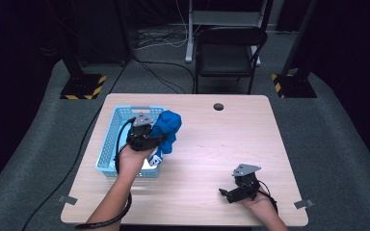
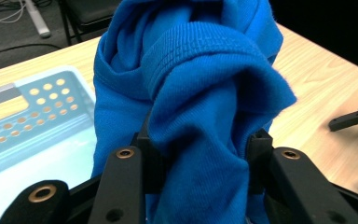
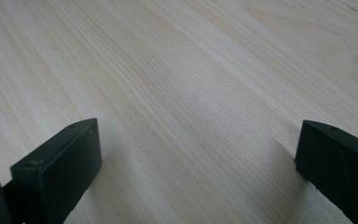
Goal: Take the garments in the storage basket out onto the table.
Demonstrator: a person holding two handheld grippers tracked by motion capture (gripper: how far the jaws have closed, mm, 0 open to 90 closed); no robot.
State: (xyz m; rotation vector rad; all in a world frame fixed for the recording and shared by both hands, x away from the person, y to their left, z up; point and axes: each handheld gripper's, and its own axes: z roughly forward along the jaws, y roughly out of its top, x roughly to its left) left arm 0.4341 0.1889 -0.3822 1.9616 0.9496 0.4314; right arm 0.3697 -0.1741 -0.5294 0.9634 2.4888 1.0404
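A: What's obscured?

B: Left gripper (image 1: 150, 139) mostly buried in the blue cloth (image 1: 168, 129) in the high view — fingertips not visible there. In the left gripper view the cloth (image 2: 191, 93) covers the gap between the jaws, its lower part cut off by the frame bottom. A small white thing below the cloth in the high view, too small to identify.

A: Grip state?

B: Left jaws clamped on the cloth, fabric bunched between them. Right gripper (image 1: 231, 192) has jaws spread wide, nothing between them, just bare table (image 3: 191, 93).

A: Cloth location, look?

B: Held up over the right edge of the light blue basket (image 1: 111, 139), at the table's left side. Bright blue knit, crumpled and twisted, with a ribbed hem band wrapped across the top.

A: Right gripper?

B: Near the front right of the table (image 1: 221, 144), well apart from the basket, held low over the wood.
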